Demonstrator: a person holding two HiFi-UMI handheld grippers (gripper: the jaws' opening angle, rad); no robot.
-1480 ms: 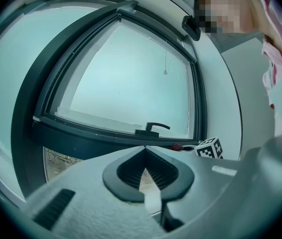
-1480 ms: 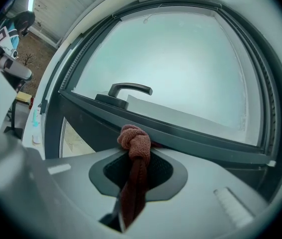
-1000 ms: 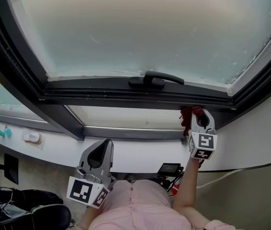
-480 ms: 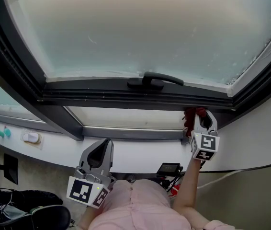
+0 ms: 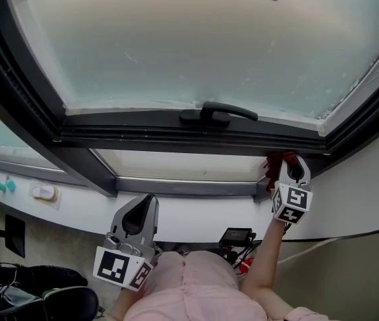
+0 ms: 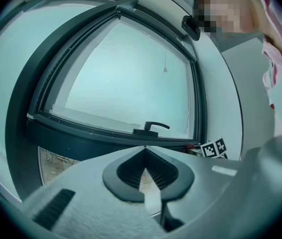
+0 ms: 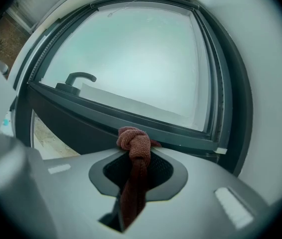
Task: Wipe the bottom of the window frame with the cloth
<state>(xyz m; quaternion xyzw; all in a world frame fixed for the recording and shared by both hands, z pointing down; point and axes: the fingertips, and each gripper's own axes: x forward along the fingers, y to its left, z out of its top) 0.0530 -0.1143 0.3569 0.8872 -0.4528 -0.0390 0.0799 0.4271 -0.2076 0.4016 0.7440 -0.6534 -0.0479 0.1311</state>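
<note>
Right hand-held gripper (image 7: 137, 156) has its jaws closed on the cloth (image 7: 133, 142), a reddish-brown rag bunched into a knot-like wad. The wad sticks out past the jaw tips, and a tail runs back down between the pads. In the head view the wad sits at the right end of the bottom of the window frame (image 5: 176, 138), close to the corner where the dark frame meets the white wall. Whether it actually presses on the frame I cannot tell for sure. Left hand-held gripper (image 5: 138, 214) hangs low near the person's body, well apart from the frame, jaws together with nothing between them.

Soft, light and limp by the look of it, the cloth will fold and drag rather than push. The wad therefore needs the jaws right behind it to carry pressure, and the grip just behind the knot suits that. A hold farther down the tail would likely let the wad flop. The window handle (image 5: 216, 111), farther left, is a likely snag.
</note>
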